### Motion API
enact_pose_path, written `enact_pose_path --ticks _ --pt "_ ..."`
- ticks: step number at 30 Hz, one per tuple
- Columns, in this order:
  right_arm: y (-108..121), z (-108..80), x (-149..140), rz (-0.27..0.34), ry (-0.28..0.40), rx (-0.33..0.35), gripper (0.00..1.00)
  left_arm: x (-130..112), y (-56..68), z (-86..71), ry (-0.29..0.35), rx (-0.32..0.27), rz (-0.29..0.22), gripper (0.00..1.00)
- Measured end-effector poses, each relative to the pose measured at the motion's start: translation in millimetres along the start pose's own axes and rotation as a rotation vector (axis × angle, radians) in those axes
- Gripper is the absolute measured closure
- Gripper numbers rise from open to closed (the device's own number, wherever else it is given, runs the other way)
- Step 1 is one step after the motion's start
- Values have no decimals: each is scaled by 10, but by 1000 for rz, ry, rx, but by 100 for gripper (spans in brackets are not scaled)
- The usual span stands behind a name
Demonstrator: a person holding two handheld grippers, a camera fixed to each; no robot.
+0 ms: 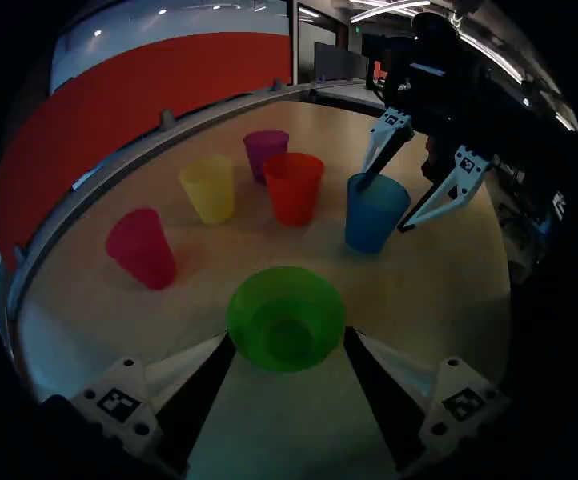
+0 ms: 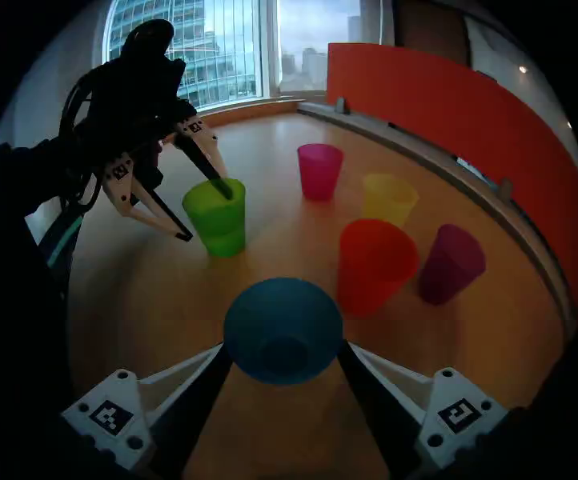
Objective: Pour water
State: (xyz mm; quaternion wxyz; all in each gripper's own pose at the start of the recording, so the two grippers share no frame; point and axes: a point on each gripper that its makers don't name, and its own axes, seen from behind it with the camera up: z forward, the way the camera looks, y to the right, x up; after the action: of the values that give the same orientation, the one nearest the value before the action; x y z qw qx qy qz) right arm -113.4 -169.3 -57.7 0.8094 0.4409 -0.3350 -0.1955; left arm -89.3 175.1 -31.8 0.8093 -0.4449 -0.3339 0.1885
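Six coloured plastic cups stand upright on a round wooden table (image 1: 449,280) bordered by a red wall panel (image 1: 129,104). In the left gripper view, the left gripper (image 1: 287,334) reaches in from the near edge with its jaws spread wide. One finger lies on each side of the green cup (image 1: 286,308), which sits near and centre with its open mouth facing the camera. Whether the fingers press on the cup is not clear.

Beyond the green cup to the right stands the blue cup (image 1: 375,212), and the right gripper (image 1: 381,205) comes down over it from the far right. Its jaws are also wide, one finger at the cup's rim and the other just beside its right wall. In the right gripper view, the blue cup sits between that gripper's own two fingers.

The orange cup (image 1: 294,188) stands just left of the blue one. The yellow cup (image 1: 209,188) is farther left, the purple cup (image 1: 265,152) is behind them, and the pink cup (image 1: 141,248) stands apart on the left. In the right gripper view, tall windows (image 2: 209,48) rise beyond the far end of the table.
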Motion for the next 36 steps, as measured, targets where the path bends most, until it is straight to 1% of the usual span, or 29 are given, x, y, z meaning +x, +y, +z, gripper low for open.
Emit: enact_pose_path --ticks 6,14,19,24,30,36 --pt "11 -93 -106 10 -4 -15 0 -90 -22 -69 -7 16 -11 1" --pt "79 -219 -256 47 -1 -50 0 -230 -81 -205 -9 53 -37 1" --pt "137 -316 -305 57 4 -81 0 -307 -137 -298 -8 82 -52 2" --pt "220 -389 -363 80 3 -120 0 -361 -229 -387 -3 121 -71 2" --pt "404 -497 -397 117 15 -201 0 -402 -400 -511 14 187 -99 2" --pt "628 -619 -342 170 57 -286 1 -351 -595 -639 66 254 -152 1"
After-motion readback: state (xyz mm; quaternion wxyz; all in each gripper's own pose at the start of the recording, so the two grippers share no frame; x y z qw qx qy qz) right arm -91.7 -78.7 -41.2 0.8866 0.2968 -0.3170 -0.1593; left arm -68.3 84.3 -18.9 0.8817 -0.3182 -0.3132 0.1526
